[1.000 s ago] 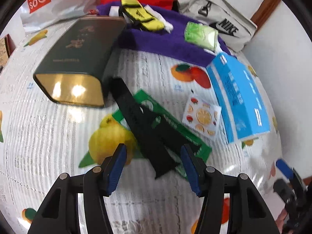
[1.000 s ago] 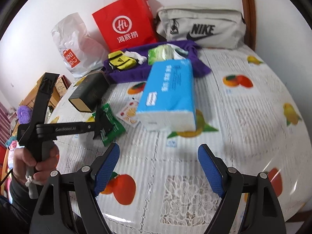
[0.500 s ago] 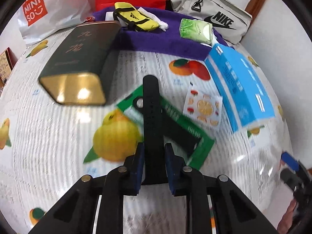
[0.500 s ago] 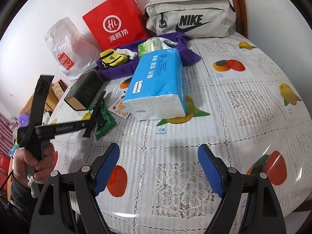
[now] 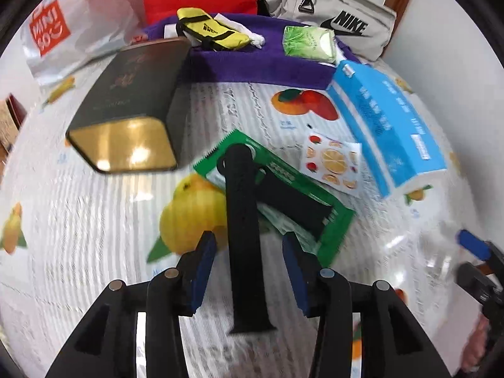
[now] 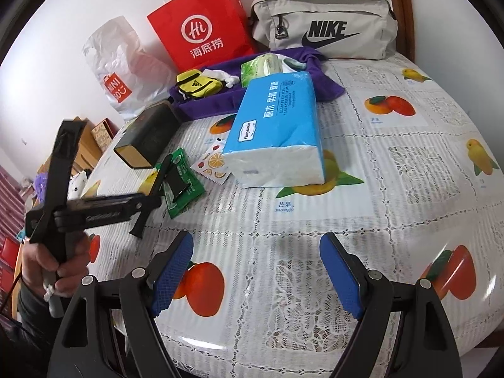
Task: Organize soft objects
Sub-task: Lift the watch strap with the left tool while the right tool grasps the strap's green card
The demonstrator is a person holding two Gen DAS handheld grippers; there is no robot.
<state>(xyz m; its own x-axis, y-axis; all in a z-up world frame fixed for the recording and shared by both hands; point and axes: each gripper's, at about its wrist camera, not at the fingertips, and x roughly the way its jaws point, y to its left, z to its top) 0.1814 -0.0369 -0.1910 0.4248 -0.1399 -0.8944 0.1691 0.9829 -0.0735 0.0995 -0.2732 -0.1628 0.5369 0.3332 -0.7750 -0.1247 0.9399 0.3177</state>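
A long black strap (image 5: 242, 220) runs from the green packet (image 5: 283, 195) back between the pads of my left gripper (image 5: 249, 245). The jaws are opening and both pads stand clear of the strap. In the right wrist view the left gripper (image 6: 151, 201) is held by a hand, with the strap (image 6: 157, 182) slanting under its tip. My right gripper (image 6: 256, 252) is open over bare tablecloth, nothing between its fingers. A purple cloth (image 5: 252, 66) at the back carries a yellow pouch (image 5: 211, 31) and a green tissue pack (image 5: 308, 44).
A dark tin box (image 5: 135, 100) lies left of the packet. A blue tissue pack (image 6: 277, 132) and a fruit sticker sheet (image 5: 334, 160) lie to its right. A red paper bag (image 6: 201, 28), a grey Nike bag (image 6: 324, 28) and a white plastic bag (image 6: 116, 72) line the wall.
The left jaws closed on the black strap, turned it straighter toward the camera, then parted again and let go. The right gripper stays open and hardly moved.
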